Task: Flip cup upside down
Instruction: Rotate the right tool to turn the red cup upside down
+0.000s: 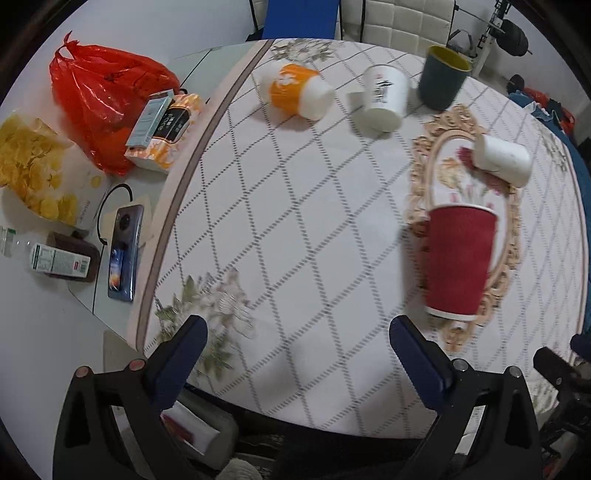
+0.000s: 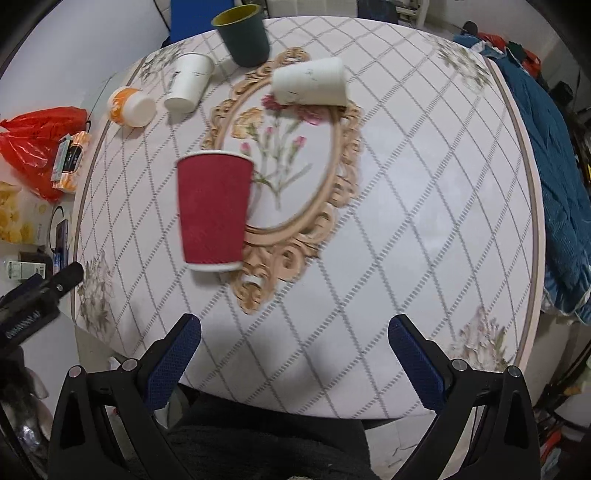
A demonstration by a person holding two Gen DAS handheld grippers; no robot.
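A red paper cup [image 1: 458,258] [image 2: 214,210] stands upright on the round table, nearest to me, at the edge of the oval flower print. A dark green cup [image 1: 443,77] [image 2: 243,35] stands upright at the far side. A white paper cup [image 1: 384,98] [image 2: 188,81] stands upright beside it. An orange-and-white cup [image 1: 295,90] [image 2: 129,105] and a white cup [image 1: 504,158] [image 2: 310,81] lie on their sides. My left gripper [image 1: 297,332] is open and empty, left of the red cup. My right gripper [image 2: 293,332] is open and empty, in front of the red cup.
The table [image 1: 295,221] [image 2: 406,184] has a grid-patterned cloth. Left of it a white counter holds a red plastic bag [image 1: 103,96], boxes [image 1: 162,125], a phone [image 1: 123,251] and a snack bag [image 1: 33,166]. Blue fabric [image 2: 554,184] lies to the right.
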